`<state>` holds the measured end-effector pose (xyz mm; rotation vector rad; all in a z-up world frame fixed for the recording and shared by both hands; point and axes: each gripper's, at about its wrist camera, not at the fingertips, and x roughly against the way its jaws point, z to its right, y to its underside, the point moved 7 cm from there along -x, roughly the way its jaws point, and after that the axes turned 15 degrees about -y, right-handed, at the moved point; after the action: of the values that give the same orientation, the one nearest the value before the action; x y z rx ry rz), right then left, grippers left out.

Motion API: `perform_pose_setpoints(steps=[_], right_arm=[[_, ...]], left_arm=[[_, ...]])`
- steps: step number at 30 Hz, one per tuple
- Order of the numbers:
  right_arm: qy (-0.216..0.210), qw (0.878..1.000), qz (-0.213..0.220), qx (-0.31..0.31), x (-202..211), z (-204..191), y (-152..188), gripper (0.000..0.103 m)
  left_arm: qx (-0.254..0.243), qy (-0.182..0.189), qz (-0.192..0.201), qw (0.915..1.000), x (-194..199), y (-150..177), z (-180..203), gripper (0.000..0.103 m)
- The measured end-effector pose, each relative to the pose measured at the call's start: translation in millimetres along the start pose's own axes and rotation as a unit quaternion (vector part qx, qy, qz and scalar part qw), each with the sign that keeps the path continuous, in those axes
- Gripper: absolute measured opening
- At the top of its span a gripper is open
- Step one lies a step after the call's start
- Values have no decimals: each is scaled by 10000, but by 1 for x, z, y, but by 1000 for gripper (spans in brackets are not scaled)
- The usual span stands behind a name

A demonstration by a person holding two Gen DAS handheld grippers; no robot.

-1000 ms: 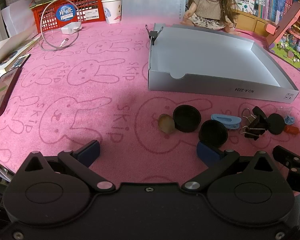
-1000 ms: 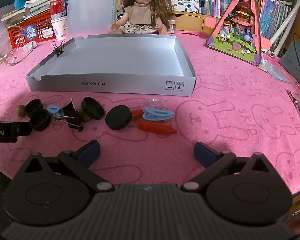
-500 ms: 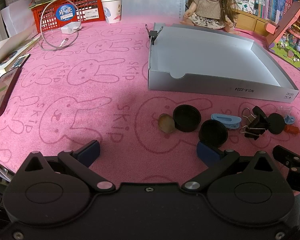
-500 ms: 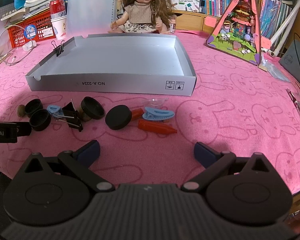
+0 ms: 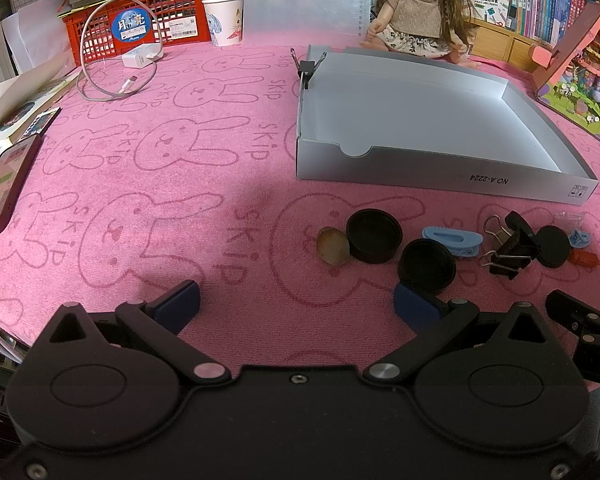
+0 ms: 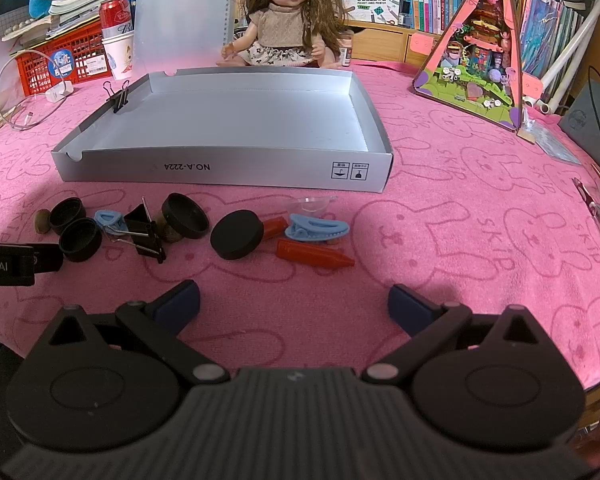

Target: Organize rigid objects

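- The left gripper [image 5: 296, 304] hangs low over the pink cloth [image 5: 140, 184], fingers spread wide and holding nothing; bare cloth lies ahead of it and off to its left.
- The right gripper [image 6: 294, 302] is likewise spread and holding nothing, with bare cloth between its fingers.
- The small pieces sit in a row just in front of the grey tray [image 6: 228, 168]: black caps [image 6: 80, 239], a binder clip [image 6: 146, 232], blue clips [image 6: 316, 229], an orange piece [image 6: 314, 254].
- Nothing has shifted from a second ago.
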<state>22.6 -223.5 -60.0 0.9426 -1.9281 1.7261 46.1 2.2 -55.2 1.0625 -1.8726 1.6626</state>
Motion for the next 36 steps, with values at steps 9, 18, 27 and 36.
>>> perform_pose_setpoints(steps=[9, 18, 27, 36], right_arm=[[-19, 10000, 26, 18, 1, -1, 1, 103], [-24, 10000, 43, 19, 1, -1, 1, 103], [-26, 10000, 13, 13, 1, -1, 1, 103], [-24, 10000, 14, 8, 0, -1, 1, 103]], left_arm=[[-47, -9, -34, 10000, 0, 3, -1, 103], [-111, 29, -25, 9999, 0, 2, -2, 103], [-146, 60, 15, 9999, 2, 3, -2, 103], [-189, 86, -17, 9998, 3, 2, -2, 103]])
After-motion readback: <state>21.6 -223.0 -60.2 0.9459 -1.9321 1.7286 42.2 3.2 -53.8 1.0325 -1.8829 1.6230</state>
